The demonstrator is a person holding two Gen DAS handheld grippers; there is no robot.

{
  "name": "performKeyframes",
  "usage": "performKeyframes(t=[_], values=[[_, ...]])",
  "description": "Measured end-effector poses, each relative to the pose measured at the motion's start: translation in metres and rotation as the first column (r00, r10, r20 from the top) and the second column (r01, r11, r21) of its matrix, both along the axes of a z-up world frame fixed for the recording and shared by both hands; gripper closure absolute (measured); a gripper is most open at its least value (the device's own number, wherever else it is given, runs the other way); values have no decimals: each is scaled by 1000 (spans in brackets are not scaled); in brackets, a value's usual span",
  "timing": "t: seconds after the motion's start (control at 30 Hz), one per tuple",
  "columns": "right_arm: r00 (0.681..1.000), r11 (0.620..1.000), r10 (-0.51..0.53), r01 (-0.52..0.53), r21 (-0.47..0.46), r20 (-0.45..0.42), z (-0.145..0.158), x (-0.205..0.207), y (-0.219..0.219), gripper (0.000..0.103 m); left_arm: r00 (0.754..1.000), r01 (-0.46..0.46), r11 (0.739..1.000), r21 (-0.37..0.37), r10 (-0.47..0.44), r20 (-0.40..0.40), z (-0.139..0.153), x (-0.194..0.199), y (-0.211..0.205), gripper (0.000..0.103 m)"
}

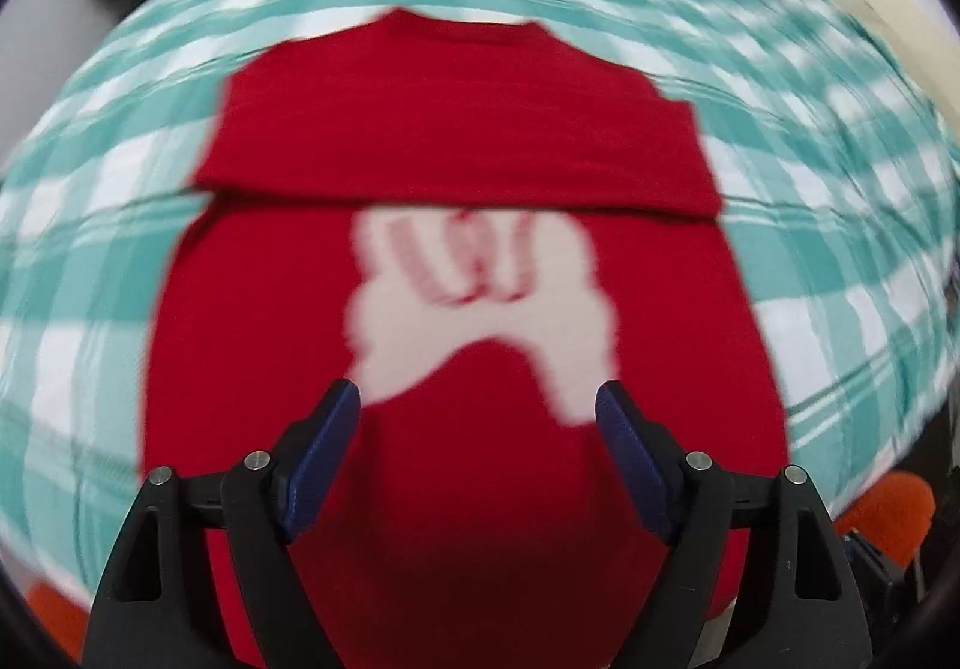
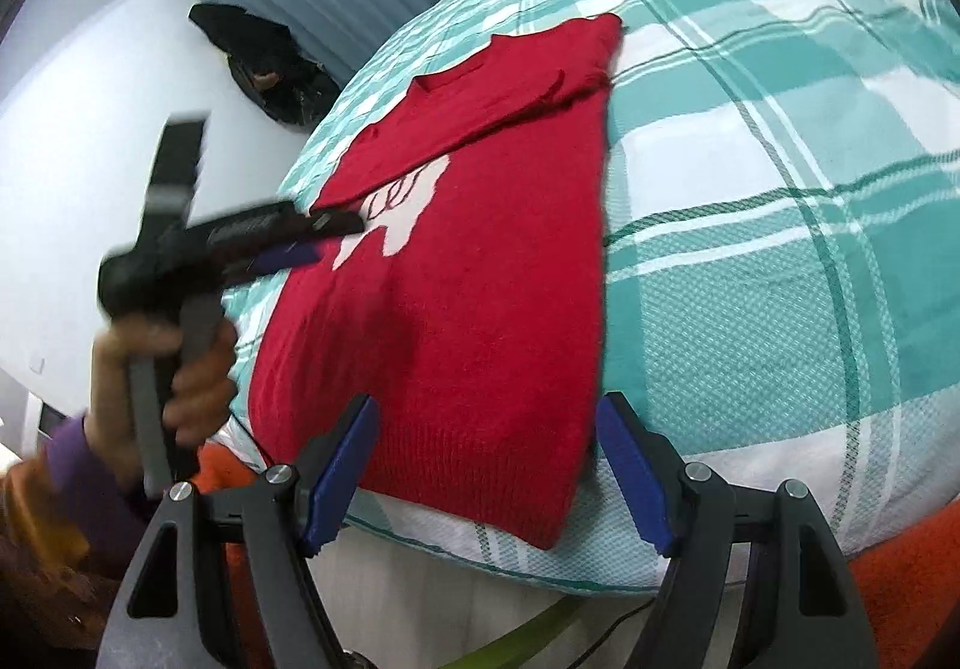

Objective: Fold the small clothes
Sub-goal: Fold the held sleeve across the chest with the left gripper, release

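Both tongs are spread wide with nothing held: the left gripper [image 1: 478, 414] over the red sweater [image 1: 456, 489], the right gripper [image 2: 487, 426] at its near hem. The sweater is laid on the checked blanket [image 2: 750, 249], sleeves folded across. Probably both hem corners should be pinched evenly and carried far toward the collar.

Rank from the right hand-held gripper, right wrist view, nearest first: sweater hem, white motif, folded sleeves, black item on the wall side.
From the right hand-held gripper:
1. Sweater hem, between its fingers.
2. White motif, mid-sweater, left.
3. Folded sleeves, across the chest.
4. Black item, beyond the checked cloth, upper left.
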State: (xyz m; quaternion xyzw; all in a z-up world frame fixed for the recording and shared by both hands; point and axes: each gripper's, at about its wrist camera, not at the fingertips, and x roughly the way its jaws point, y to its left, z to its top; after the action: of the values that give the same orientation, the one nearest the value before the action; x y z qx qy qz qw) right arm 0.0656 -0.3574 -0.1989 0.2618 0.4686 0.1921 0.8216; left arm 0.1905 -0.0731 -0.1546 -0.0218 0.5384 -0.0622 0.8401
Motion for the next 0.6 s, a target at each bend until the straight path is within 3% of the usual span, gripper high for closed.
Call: performKeyframes(t=[0.17,0.6], values=[[1000,999,-18,18,47,-13,-2,2,-10,28,995,-101,994,38,101,3,-8,-15,16,20],[1000,996,-1,4,84,-31,-5,2,-12,28,996,-83,991,108,86,-30,-20,-9,-11,20]])
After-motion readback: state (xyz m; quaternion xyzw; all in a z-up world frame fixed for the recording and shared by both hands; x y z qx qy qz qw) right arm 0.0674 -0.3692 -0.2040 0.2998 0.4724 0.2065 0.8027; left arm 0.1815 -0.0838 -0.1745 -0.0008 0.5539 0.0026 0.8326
